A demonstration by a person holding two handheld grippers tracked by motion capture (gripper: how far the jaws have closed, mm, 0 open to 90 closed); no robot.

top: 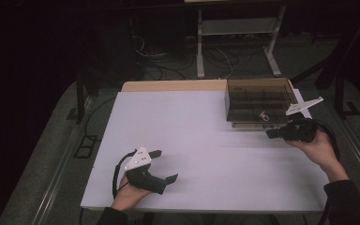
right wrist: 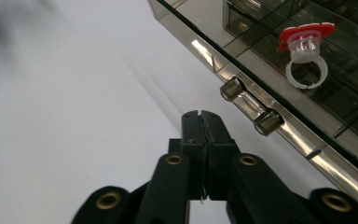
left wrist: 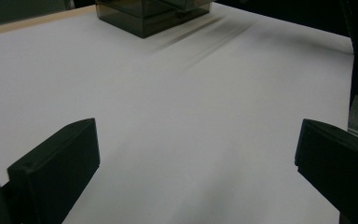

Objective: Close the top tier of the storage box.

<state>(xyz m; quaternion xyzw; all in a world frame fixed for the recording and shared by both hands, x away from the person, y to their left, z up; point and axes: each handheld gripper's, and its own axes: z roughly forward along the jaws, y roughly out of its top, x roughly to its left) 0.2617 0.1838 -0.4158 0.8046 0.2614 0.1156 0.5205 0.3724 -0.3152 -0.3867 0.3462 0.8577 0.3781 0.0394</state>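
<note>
A smoked see-through box [top: 260, 101] with compartments stands at the table's far right. A small clear ring with a red top [top: 264, 116] lies at the box's near edge, whether on the lid or inside I cannot tell. In the right gripper view the ring [right wrist: 305, 51] sits beyond a clear handle [right wrist: 251, 105] on the box front. My right gripper [top: 269, 134] hovers just in front of the box, its jaws shut [right wrist: 200, 116] with nothing between them. My left gripper [top: 165, 166] rests near the table's front left, jaws wide open [left wrist: 196, 168] over bare tabletop.
The white tabletop [top: 192, 140] stretches between the two hands. The box [left wrist: 149, 16] shows at the far end of the left gripper view. Behind the table are cables on the floor and the metal legs of another desk [top: 200, 56].
</note>
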